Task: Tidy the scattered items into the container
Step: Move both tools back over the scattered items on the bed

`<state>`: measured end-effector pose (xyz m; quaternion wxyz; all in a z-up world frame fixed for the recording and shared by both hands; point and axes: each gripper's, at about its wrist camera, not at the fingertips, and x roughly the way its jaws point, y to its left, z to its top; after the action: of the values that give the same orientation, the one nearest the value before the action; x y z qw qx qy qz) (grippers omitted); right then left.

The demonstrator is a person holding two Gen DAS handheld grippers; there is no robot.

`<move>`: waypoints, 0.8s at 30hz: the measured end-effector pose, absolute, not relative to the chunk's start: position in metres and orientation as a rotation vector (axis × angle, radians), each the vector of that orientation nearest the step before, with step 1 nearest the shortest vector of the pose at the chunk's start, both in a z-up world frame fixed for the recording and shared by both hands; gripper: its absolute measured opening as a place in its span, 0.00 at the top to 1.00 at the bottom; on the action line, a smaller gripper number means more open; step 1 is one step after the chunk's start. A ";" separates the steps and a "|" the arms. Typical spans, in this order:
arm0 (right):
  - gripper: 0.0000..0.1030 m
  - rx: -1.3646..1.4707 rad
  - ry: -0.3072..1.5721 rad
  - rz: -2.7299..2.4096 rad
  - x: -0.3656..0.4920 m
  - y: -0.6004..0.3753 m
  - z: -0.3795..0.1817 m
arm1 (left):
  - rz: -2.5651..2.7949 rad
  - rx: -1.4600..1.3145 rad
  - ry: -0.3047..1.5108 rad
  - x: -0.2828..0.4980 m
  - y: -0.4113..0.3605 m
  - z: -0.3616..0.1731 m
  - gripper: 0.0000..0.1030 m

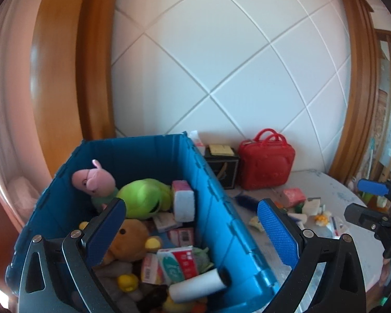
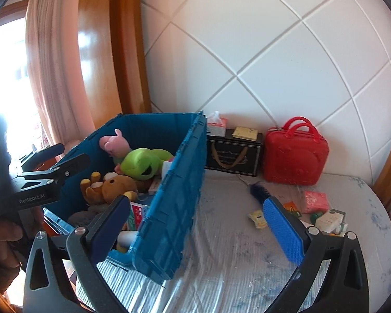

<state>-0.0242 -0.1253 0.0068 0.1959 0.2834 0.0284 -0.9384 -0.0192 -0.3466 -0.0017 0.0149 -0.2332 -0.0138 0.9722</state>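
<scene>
Both grippers, left gripper [image 1: 191,232] and right gripper [image 2: 196,230], gape empty; blue crate [image 1: 216,203] runs lengthwise toward the wall.

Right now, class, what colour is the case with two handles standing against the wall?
Red. The case shows best in the right wrist view.
</scene>
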 end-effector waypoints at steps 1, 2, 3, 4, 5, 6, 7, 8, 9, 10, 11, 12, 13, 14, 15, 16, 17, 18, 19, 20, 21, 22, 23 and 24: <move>0.00 0.804 0.064 -2.640 -0.023 -0.113 0.004 | 3.010 -0.731 -0.025 -0.021 -0.333 -0.001 0.01; 0.00 0.815 0.046 -2.653 -0.022 -0.098 0.002 | 2.994 -0.735 -0.007 -0.023 -0.319 -0.002 0.01; 0.00 0.826 0.032 -2.666 -0.020 -0.083 -0.001 | 2.978 -0.740 0.013 -0.024 -0.304 -0.002 0.01; 0.00 0.835 0.023 -2.678 -0.019 -0.069 -0.003 | 2.963 -0.745 0.032 -0.026 -0.288 -0.003 0.01; 0.00 0.848 0.016 -2.691 -0.017 -0.054 -0.006 | 2.949 -0.754 0.047 -0.028 -0.273 -0.004 0.01; 0.00 0.861 0.013 -2.702 -0.016 -0.039 -0.009 | 2.937 -0.768 0.056 -0.030 -0.258 -0.006 0.01; 0.00 0.872 0.013 -2.713 -0.015 -0.023 -0.012 | 2.923 -0.783 0.061 -0.033 -0.242 -0.008 0.01; 0.00 0.882 0.018 -2.726 -0.014 -0.006 -0.015 | 2.908 -0.797 0.068 -0.035 -0.227 -0.012 0.01; 0.00 0.893 0.026 -2.743 -0.014 0.011 -0.018 | 2.893 -0.816 0.083 -0.038 -0.211 -0.016 0.01; 0.00 0.908 0.027 -2.757 -0.014 0.027 -0.021 | 2.879 -0.837 0.098 -0.041 -0.194 -0.020 0.01; 0.00 0.923 0.019 -2.765 -0.014 0.044 -0.024 | 2.865 -0.858 0.110 -0.044 -0.179 -0.024 0.01; 0.00 0.941 0.006 -2.770 -0.014 0.062 -0.028 | 2.851 -0.879 0.117 -0.047 -0.164 -0.029 0.01; 0.00 0.958 -0.002 -2.776 -0.014 0.079 -0.031 | 2.839 -0.898 0.122 -0.051 -0.149 -0.034 0.01; 0.00 0.974 -0.005 -2.780 -0.016 0.096 -0.035 | 2.829 -0.916 0.126 -0.054 -0.135 -0.038 0.01; 0.00 0.992 -0.007 -2.783 -0.018 0.113 -0.039 | 2.817 -0.934 0.130 -0.057 -0.121 -0.043 0.01; 0.00 1.010 -0.013 -2.783 -0.020 0.130 -0.044 | 2.807 -0.950 0.133 -0.060 -0.107 -0.047 0.01; 0.00 1.027 -0.018 -2.782 -0.022 0.147 -0.049 | 2.798 -0.965 0.138 -0.064 -0.094 -0.051 0.01; 0.00 1.041 -0.017 -2.781 -0.024 0.163 -0.053 | 2.787 -0.982 0.145 -0.067 -0.080 -0.056 0.01; 0.00 1.049 -0.015 -2.781 -0.026 0.175 -0.056 | 2.778 -0.998 0.153 -0.071 -0.067 -0.061 0.01; 0.00 1.047 -0.016 -2.782 -0.028 0.189 -0.059 | 2.773 -1.013 0.163 -0.075 -0.053 -0.066 0.01; 0.00 1.052 -0.017 -2.783 -0.031 0.203 -0.063 | 2.768 -1.029 0.172 -0.078 -0.041 -0.071 0.01; 0.00 1.065 -0.017 -2.783 -0.034 0.216 -0.068 | 2.763 -1.045 0.178 -0.082 -0.030 -0.076 0.01; 0.00 1.080 -0.019 -2.781 -0.038 0.229 -0.073 | 2.758 -1.061 0.184 -0.086 -0.019 -0.080 0.01; 0.00 1.096 -0.025 -2.778 -0.040 0.240 -0.079 | 2.754 -1.077 0.189 -0.089 -0.008 -0.085 0.01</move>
<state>-0.0398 0.2400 -0.0787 0.0774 0.3660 -0.0082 -0.9274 -0.0888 -0.0077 -0.0852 0.0891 -0.3619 0.0636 0.9258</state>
